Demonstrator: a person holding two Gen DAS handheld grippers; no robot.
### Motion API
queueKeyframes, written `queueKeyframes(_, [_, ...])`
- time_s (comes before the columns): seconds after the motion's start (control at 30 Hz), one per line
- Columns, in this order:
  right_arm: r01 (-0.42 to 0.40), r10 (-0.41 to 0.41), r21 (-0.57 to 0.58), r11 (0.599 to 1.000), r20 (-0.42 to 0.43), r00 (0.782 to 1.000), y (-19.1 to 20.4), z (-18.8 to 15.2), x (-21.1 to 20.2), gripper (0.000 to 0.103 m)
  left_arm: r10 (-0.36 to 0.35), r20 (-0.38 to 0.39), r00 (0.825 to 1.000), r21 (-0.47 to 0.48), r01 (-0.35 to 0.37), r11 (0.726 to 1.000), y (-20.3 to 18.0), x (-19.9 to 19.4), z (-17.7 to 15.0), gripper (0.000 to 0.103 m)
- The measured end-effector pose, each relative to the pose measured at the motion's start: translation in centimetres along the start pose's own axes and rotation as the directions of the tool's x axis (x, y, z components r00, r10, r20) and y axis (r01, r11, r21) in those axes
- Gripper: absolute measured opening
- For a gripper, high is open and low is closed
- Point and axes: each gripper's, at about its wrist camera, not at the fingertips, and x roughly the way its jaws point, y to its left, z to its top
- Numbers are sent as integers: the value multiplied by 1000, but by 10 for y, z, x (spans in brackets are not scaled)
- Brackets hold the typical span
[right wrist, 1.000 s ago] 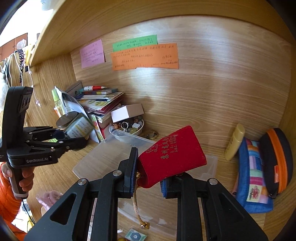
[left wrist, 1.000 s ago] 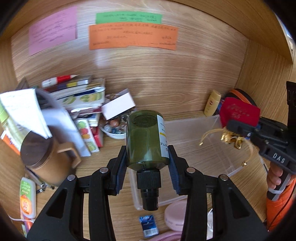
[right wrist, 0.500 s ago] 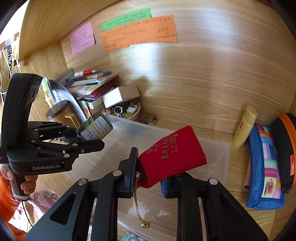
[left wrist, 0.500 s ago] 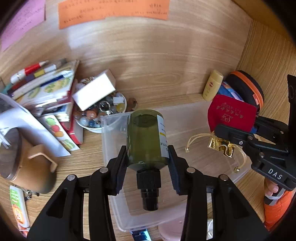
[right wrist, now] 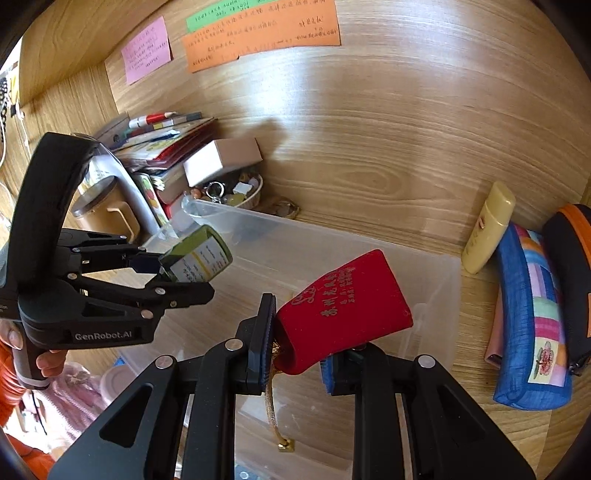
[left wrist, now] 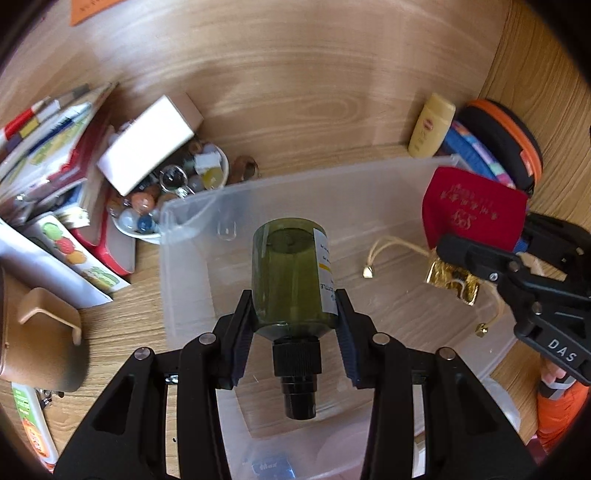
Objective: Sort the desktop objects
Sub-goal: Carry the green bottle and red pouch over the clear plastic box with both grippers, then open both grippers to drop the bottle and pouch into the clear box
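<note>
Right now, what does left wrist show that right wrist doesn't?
Left wrist only: the green bottle's black cap pointing back at the camera, and a blue packet seen through the bin's near end.

Right wrist only: the pink note, green note, and the patchwork pencil pouch's flower patch.

Both: left gripper shut on the green bottle, right gripper shut on the red pouch, both over the clear plastic bin, plus the yellow tube.
</note>
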Motion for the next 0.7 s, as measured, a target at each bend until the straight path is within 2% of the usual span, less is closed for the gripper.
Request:
queueKeyframes(0.33, [8, -9, -20, 1000, -51, 999, 2, -4, 10, 19, 59, -14, 998, 76, -58, 995, -18, 0, -1, 41])
queueKeyframes(0.5, [7, -9, -35, 999, -75, 997, 4, -6, 13, 20, 54, -13, 998, 73, -53, 996, -20, 1, -1, 41])
queueKeyframes(0.6, [20, -23, -41, 999, -92, 996, 5, -6, 14, 30, 55, -13, 998, 72, -54, 996, -21, -1, -2, 41])
queueKeyframes(0.67, [31, -35, -44, 999, -77, 996, 4, -6, 11, 46, 56, -12, 998, 73, -55, 996, -22, -2, -4, 41])
queueKeyframes(0.7, [37, -40, -46, 998, -69, 997, 4, -6, 8, 49, 59, -10, 998, 73, -58, 996, -23, -3, -4, 41])
